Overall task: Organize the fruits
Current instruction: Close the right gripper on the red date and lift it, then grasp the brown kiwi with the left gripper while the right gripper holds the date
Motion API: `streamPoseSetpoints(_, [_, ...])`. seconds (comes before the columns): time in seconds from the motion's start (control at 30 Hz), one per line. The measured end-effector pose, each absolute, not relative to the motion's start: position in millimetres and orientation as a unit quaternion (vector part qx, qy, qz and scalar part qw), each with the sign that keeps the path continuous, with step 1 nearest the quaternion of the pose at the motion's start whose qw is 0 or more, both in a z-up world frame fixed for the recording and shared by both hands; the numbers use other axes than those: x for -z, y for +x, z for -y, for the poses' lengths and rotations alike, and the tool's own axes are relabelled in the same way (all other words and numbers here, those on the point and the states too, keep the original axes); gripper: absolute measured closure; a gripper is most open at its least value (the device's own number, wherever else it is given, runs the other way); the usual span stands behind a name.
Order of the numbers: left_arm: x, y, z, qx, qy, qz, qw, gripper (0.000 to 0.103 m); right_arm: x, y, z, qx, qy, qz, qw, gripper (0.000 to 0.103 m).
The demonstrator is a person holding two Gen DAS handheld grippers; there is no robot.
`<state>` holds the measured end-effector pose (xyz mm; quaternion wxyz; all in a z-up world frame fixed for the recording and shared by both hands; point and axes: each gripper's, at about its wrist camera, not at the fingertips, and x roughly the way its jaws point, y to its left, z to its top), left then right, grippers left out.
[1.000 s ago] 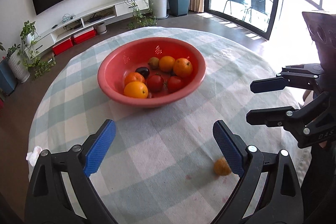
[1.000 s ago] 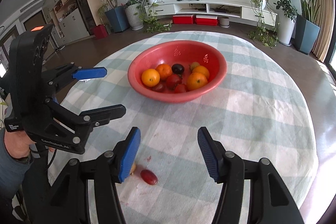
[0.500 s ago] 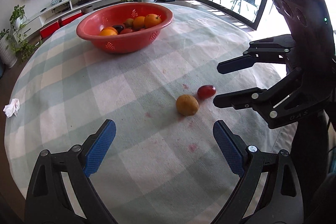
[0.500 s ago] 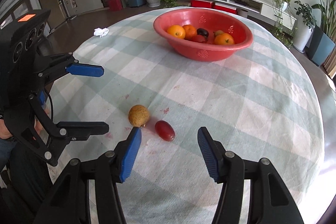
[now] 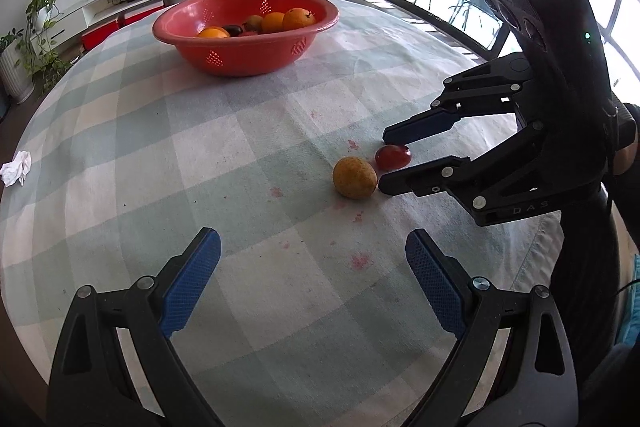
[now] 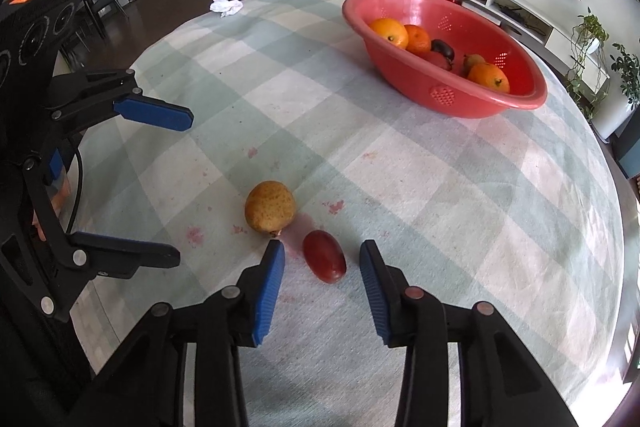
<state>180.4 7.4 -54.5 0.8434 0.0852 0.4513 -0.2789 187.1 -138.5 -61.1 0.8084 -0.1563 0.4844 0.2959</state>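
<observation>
On the checked tablecloth (image 6: 420, 187) in front of you, two loose fruits lie close together: a small red fruit (image 6: 324, 255) and a speckled yellow-brown fruit (image 6: 270, 206) just beside it, the two nearly touching in your left camera's view. Faint pink stains mark the cloth around them.

Your right gripper (image 6: 322, 259) is tipped down over the red fruit, which sits between its blue pads (image 6: 269, 285). Its jaws are closing, yet a gap shows on both sides of the fruit, so the pads do not press it. The left-hand pad's tip stands just beside the yellow-brown fruit; whether it touches, you cannot tell from either view.

Your left gripper (image 5: 313, 267) hangs over bare cloth nearer to you, well short of both fruits, with its fingers (image 5: 191, 283) spread wide and nothing between them.

Across the table stands the red basket (image 6: 472, 103), well apart from the loose fruits. It holds three oranges (image 6: 389, 31), a dark purple fruit (image 6: 443, 47), some red fruits and a small greenish-brown one. A crumpled white tissue (image 6: 226, 5) lies near the far edge of the cloth, away from everything else.
</observation>
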Motion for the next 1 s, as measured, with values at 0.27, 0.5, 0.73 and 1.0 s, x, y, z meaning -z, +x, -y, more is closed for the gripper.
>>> streamPoseSetpoints(0.27, [56.0,185.4,-5.1,0.272,0.083,-0.455,0.844,0.009,59.1,191.2,142.2,-0.302,-0.155,-0.491,0.802,0.075])
streamPoseSetpoints(0.5, [55.4,189.9,7.2,0.275,0.086,-0.454,0.843,0.009,58.6,187.0,139.8,-0.302,-0.164,-0.487,0.803,0.08])
streamPoseSetpoints(0.73, [59.9,202.4,22.9,0.274,0.083,-0.459,0.841,0.009,54.0,179.4,153.8,-0.288,-0.146,-0.482,0.814,0.08])
streamPoseSetpoints(1.0, [66.8,214.8,36.1,0.286,0.097,-0.462,0.834,0.045,52.1,177.0,169.7,-0.272,-0.12,-0.481,0.824,0.08])
